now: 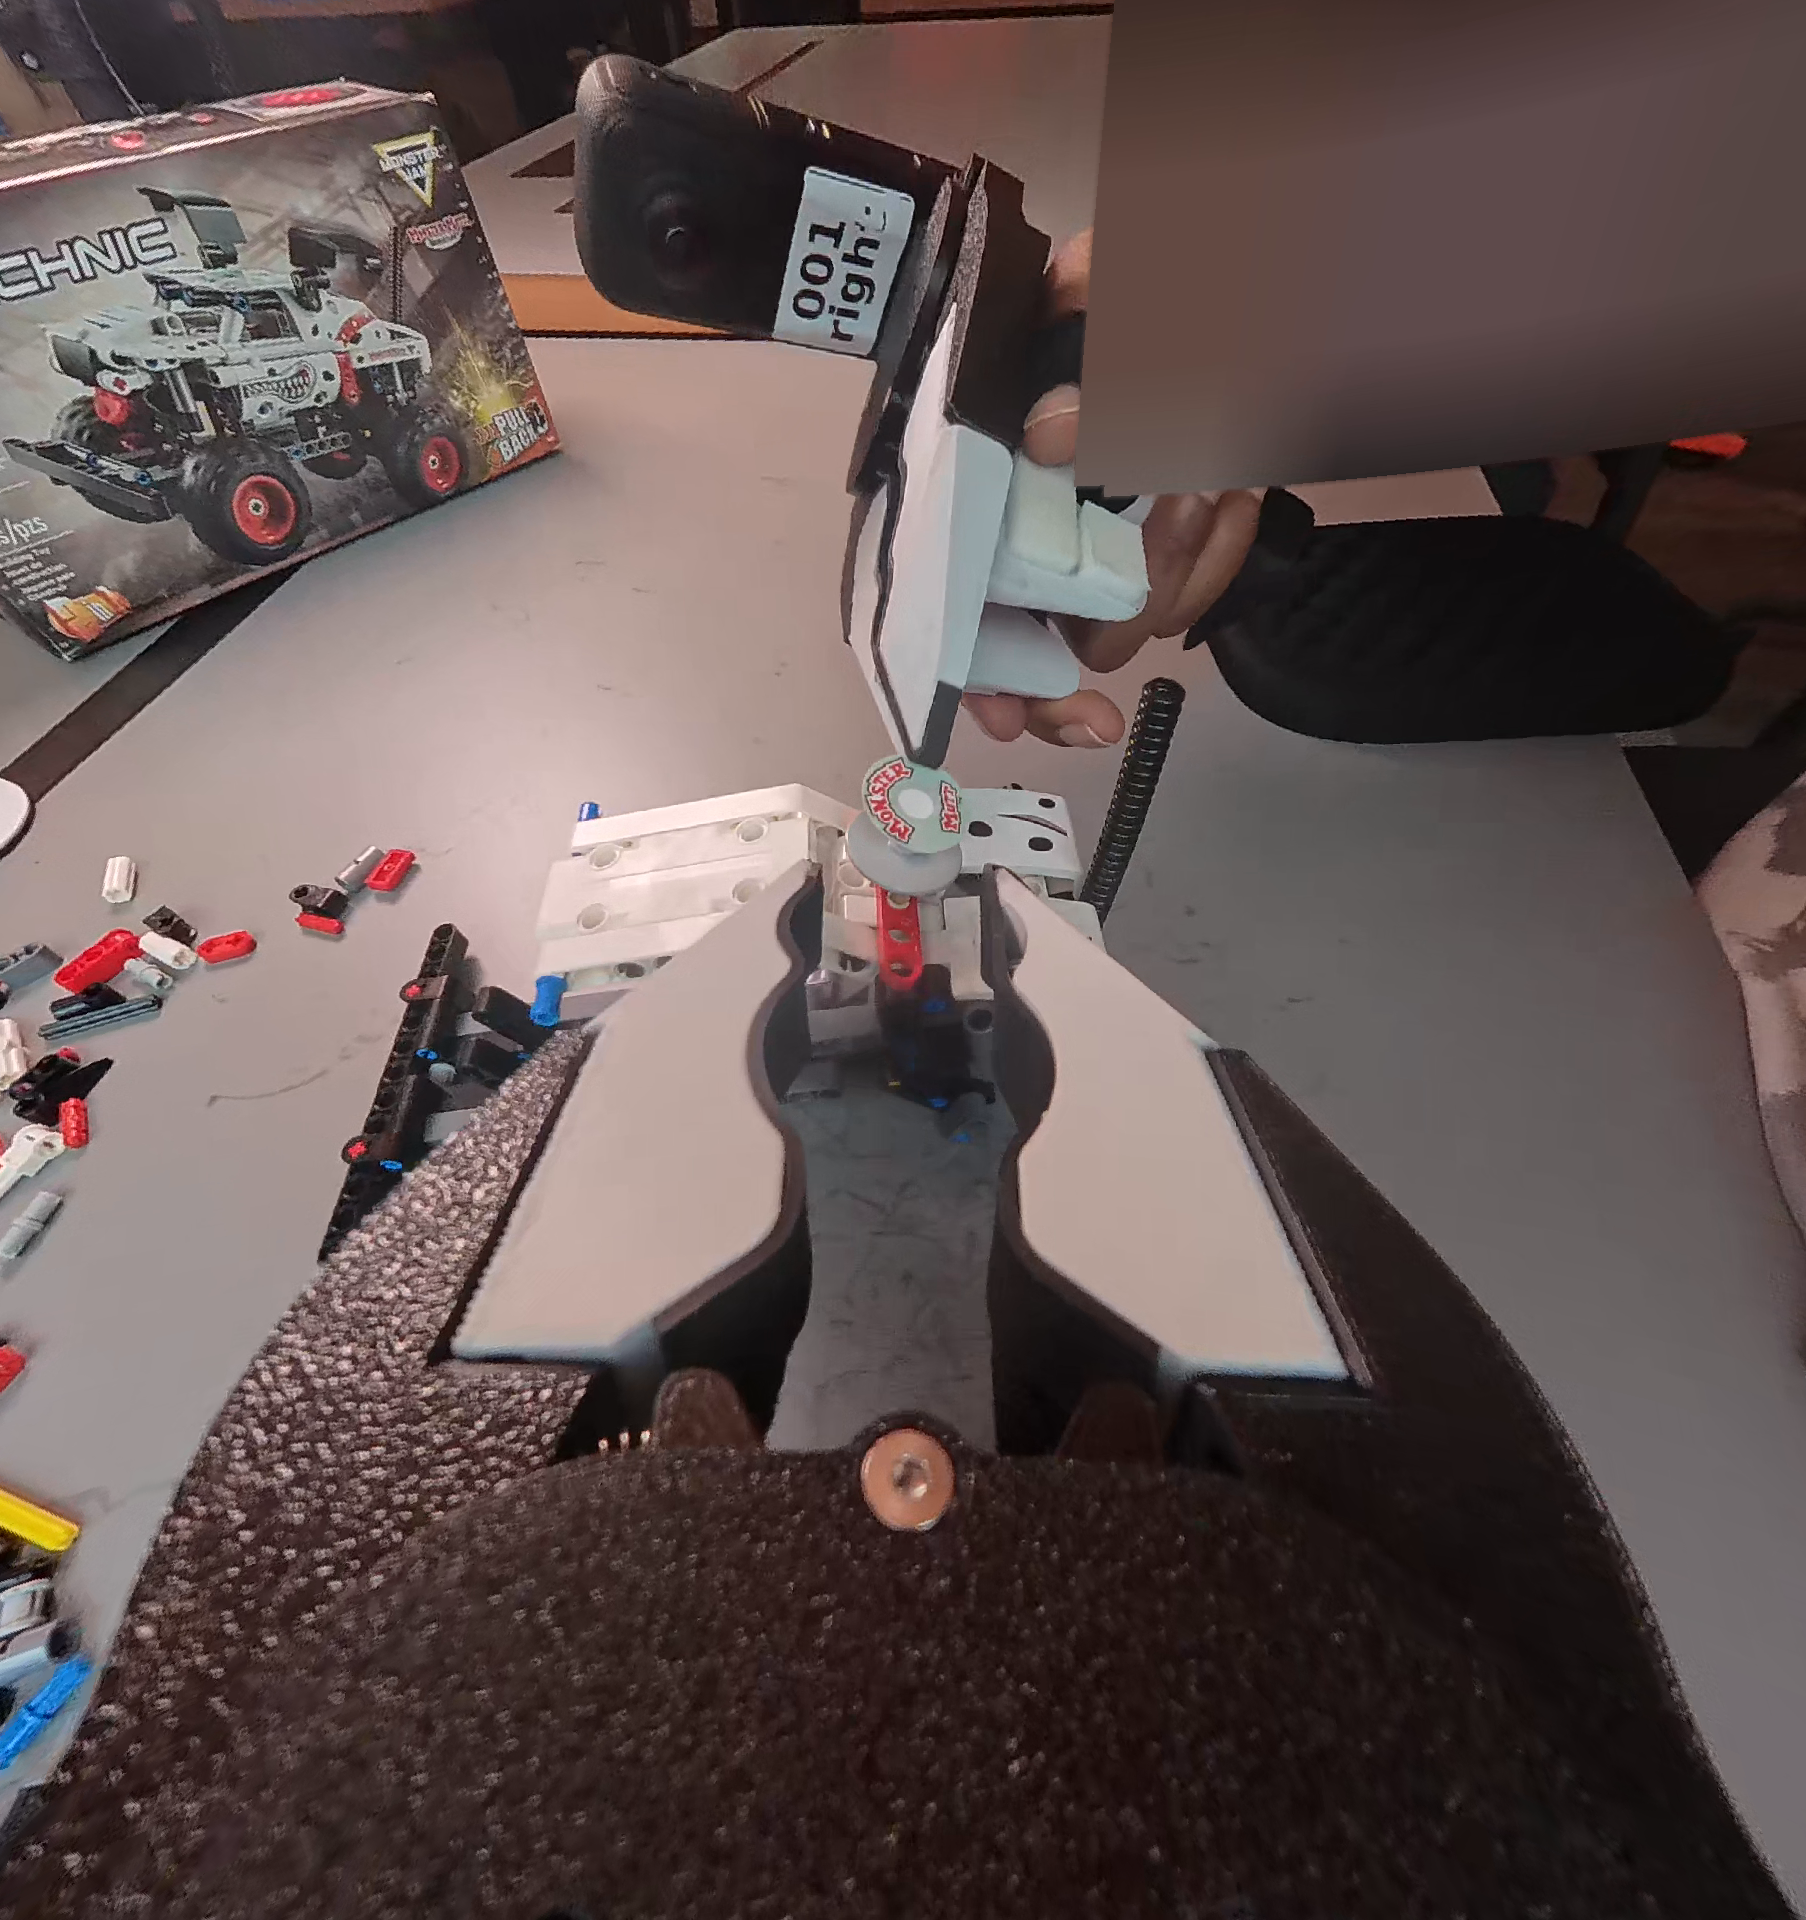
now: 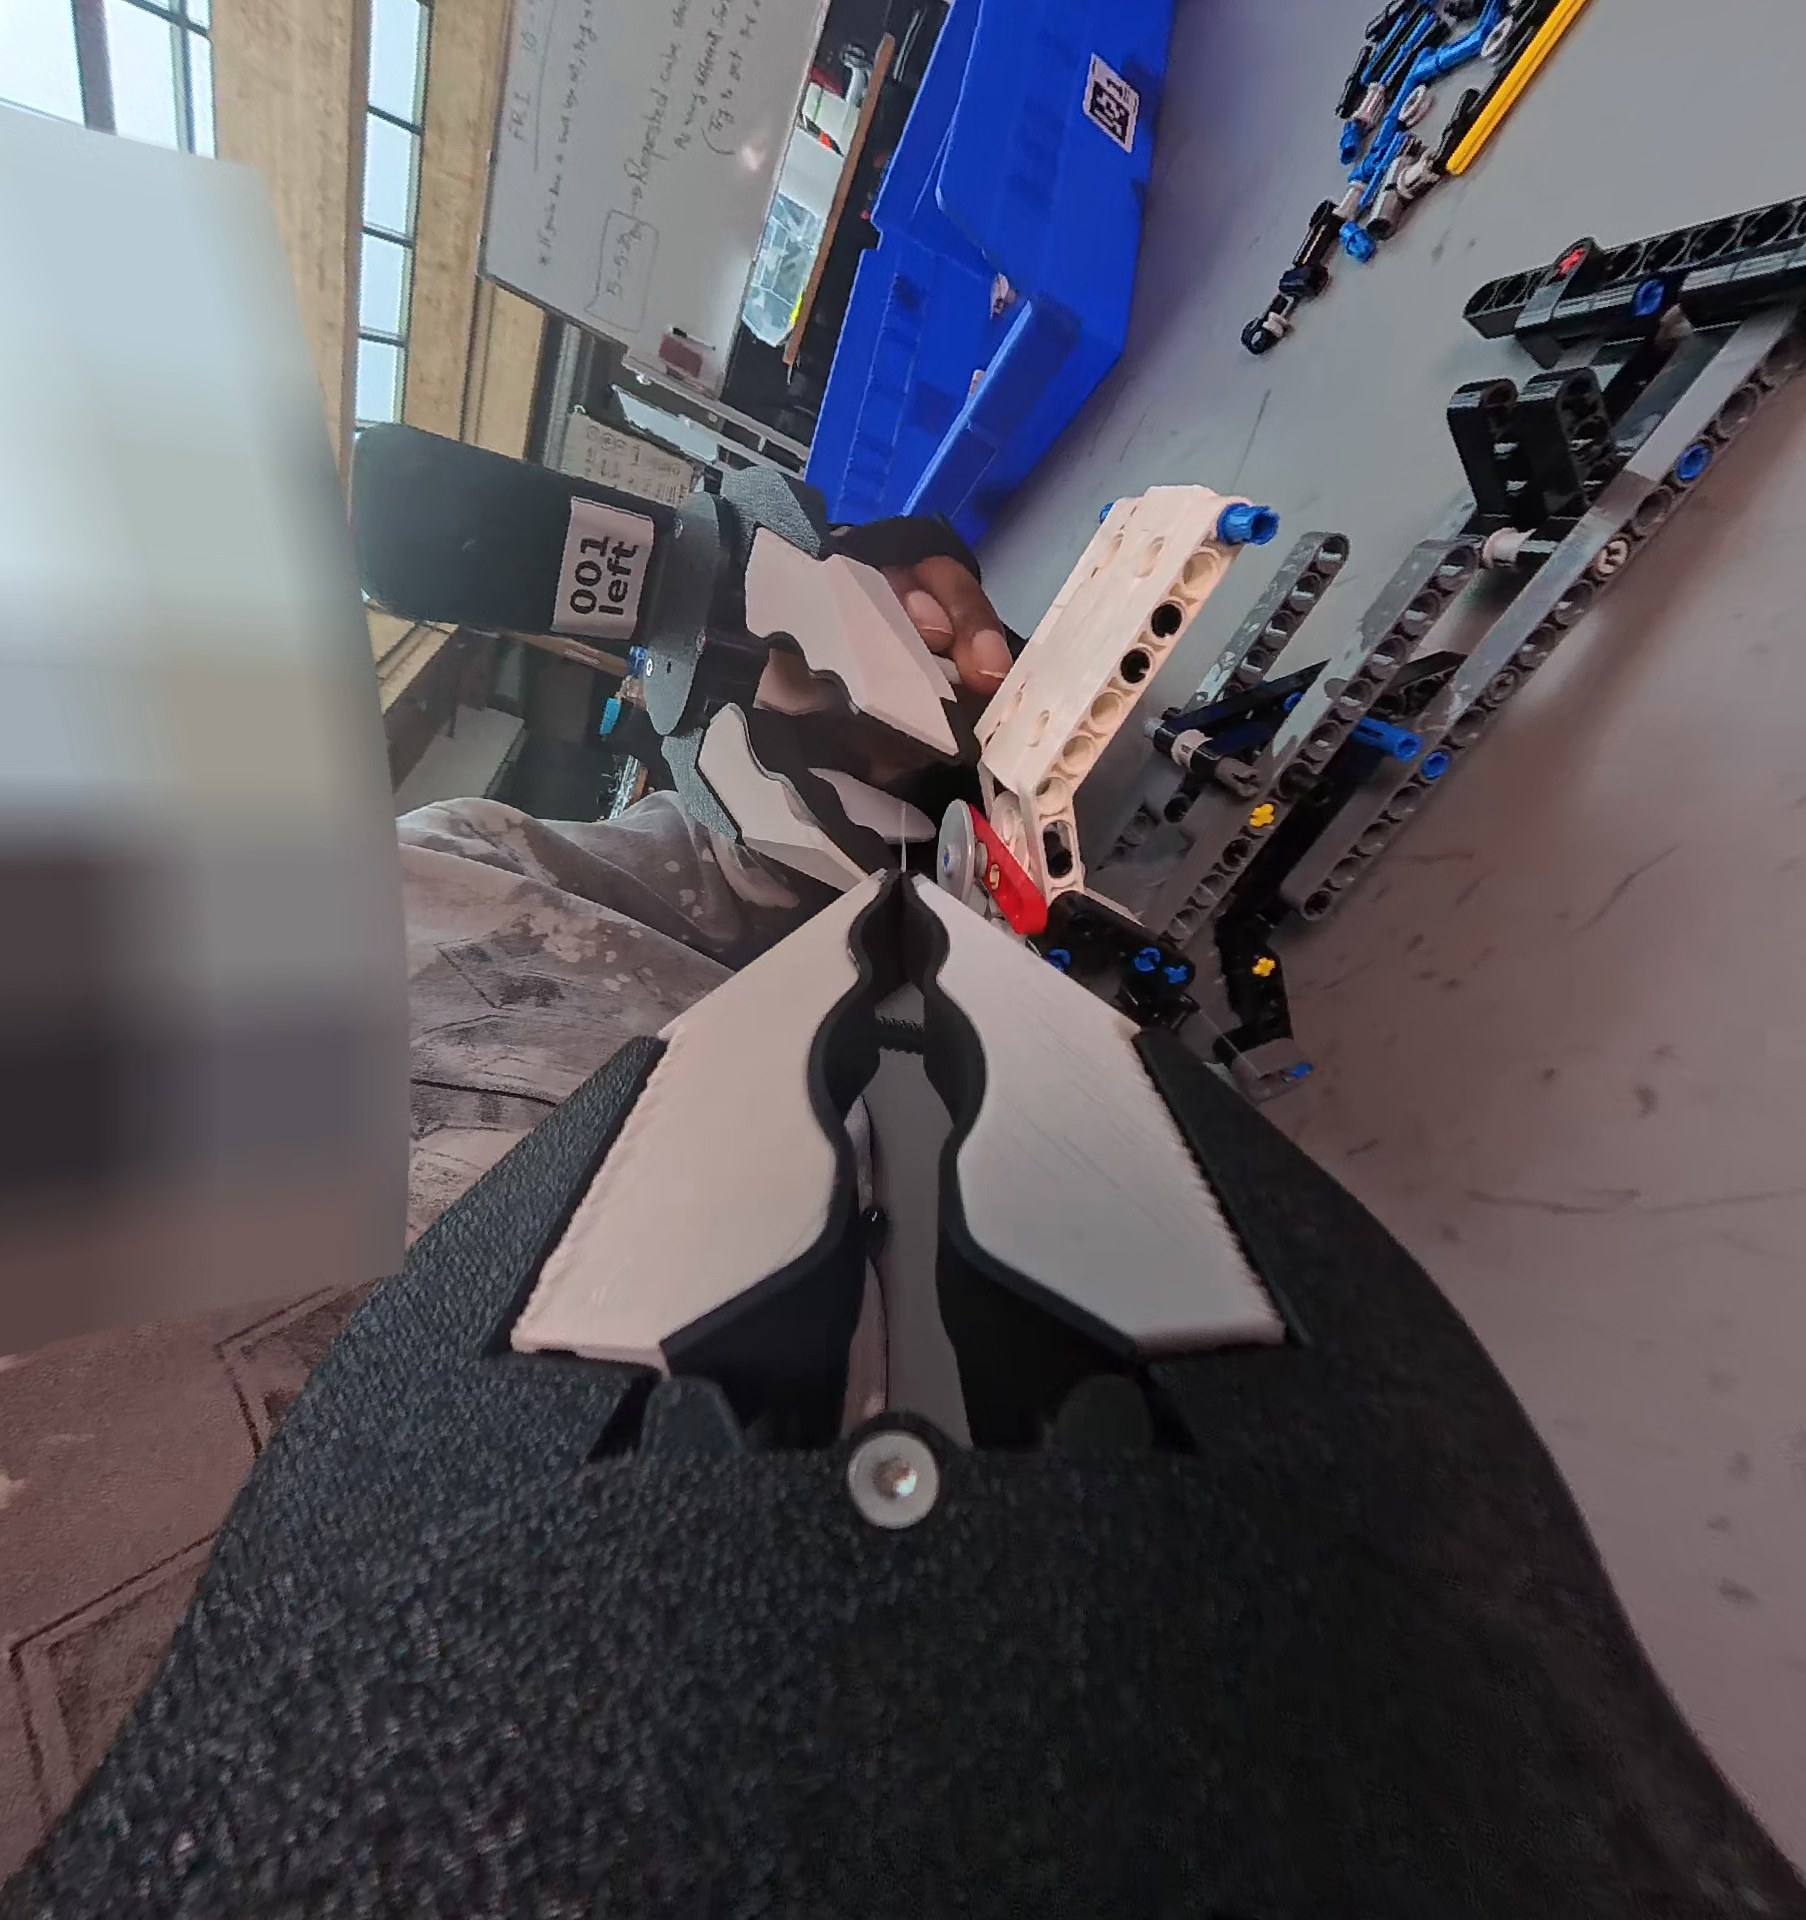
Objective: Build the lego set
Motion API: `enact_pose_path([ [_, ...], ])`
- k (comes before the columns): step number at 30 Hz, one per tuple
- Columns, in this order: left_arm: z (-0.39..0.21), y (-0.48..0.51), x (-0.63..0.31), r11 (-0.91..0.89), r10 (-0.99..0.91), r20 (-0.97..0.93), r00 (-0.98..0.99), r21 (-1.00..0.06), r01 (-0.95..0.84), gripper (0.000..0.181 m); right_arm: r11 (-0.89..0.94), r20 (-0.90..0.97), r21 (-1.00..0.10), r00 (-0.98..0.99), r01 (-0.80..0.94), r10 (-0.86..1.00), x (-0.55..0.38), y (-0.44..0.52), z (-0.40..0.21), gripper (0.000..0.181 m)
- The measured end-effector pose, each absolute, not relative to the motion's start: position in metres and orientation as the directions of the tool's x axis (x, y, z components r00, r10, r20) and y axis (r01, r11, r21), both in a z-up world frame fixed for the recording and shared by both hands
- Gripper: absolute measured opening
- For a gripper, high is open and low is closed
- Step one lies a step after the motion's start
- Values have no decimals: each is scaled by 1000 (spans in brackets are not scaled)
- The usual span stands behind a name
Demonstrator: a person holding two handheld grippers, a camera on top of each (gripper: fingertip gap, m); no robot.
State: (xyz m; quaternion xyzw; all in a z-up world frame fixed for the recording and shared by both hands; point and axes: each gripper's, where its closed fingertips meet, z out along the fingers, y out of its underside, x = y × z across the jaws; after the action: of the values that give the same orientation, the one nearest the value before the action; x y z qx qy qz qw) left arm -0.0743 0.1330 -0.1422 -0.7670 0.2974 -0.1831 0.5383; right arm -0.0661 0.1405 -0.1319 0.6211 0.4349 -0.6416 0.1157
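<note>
The half-built truck [image 1: 837, 914] sits on the grey tabletop [image 1: 1346, 1039] near the middle of the left wrist view, its white panels to the left and far side and a black beam [image 1: 411, 1049] running along its left edge from near to far. A short red beam [image 1: 894, 935] stands nearly upright at the model's centre, long axis pointing up, and carries a grey disc [image 1: 899, 862] at its top. Against that disc sits a round sticker [image 1: 911, 802] with red and green print, its face tilted toward the camera. The right gripper [image 1: 925, 748] comes down from above, its jaws pressed together on the sticker's far edge, so the sticker hangs just below the tips. In the right wrist view the right gripper [image 2: 899, 883] shows the same narrow closure, with the disc [image 2: 959, 857] and red beam [image 2: 1013, 883] just to the right of the tips. The left gripper [image 1: 894, 914] reaches in low from the near side; its jaws stand partly apart on either side of the model's middle, the red beam between the tips, and whether they touch the model cannot be told. Loose pieces [image 1: 99, 987] lie scattered at the left, and the set's box [image 1: 203, 364] stands far left. A black ribbed rod [image 1: 1133, 800] rises at the model's right.
</note>
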Motion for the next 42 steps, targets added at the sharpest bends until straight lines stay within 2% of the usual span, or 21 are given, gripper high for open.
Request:
enact_pose_path([
  [17, -142, 134, -74, -198, -641, -131, 756, -924, -328, 26, -639, -920, -363, -153, 678, 360, -69, 140, -138, 0],
  [34, -144, 137, -70, -196, -636, -152, 757, -916, -349, 27, -640, -916, -366, -139, 675, 378, -68, 141, -138, 0],
  [39, -141, 136, -70, -202, -645, -107, 757, -931, -304, 26, -637, -911, -376, -142, 673, 388, -68, 141, -138, 0],
  [42, -132, 135, -71, -241, -657, 25, 754, -954, -178, 23, -632, -902, -399, -162, 664, 399, -68, 140, -136, 0],
])
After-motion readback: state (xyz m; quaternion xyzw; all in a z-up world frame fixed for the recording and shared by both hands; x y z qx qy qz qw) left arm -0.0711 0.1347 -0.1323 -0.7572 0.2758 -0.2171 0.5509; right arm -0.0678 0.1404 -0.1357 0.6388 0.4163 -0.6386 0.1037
